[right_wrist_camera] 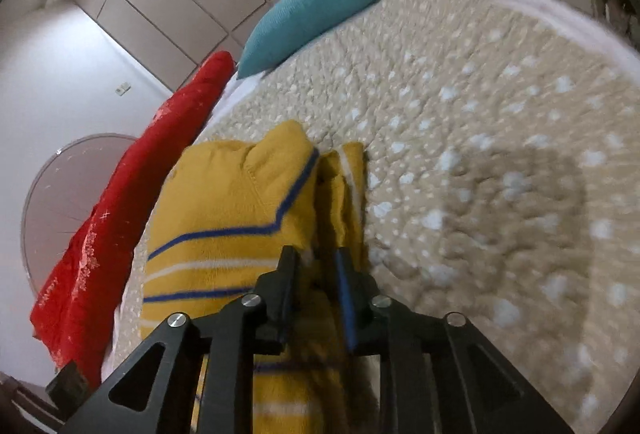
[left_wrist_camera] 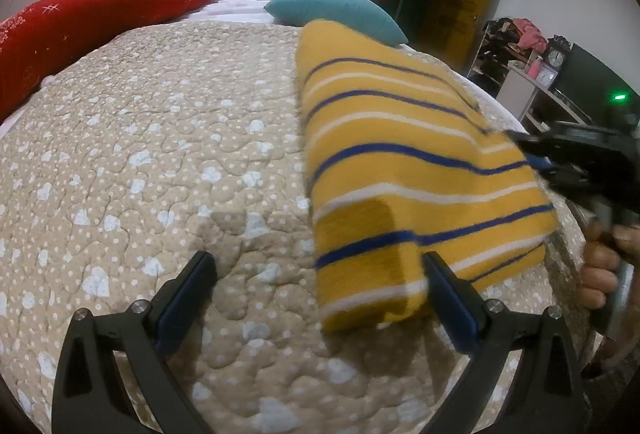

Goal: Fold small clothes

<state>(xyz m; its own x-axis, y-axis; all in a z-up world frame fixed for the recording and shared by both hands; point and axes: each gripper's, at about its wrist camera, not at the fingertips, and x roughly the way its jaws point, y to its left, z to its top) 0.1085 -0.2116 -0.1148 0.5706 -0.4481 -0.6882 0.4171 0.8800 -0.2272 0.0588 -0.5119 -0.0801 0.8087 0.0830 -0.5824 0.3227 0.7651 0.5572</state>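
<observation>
Striped top [left_wrist_camera: 420,170] runs long axis approx 11-to-5 on quilt [left_wrist_camera: 160,154]. R gripper [right_wrist_camera: 318,266] is clamped on its edge at 3 o'clock. L gripper [left_wrist_camera: 320,270] is spread wide, holding nothing, w/ the near hem just ahead at 1 o'clock, so it's the nearer one for the next fold.

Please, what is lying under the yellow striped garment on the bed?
The yellow striped garment lies on the beige quilted bedspread, held at its edge by the right gripper. The folded cloth covers whatever is between its layers, so that cannot be seen.
</observation>
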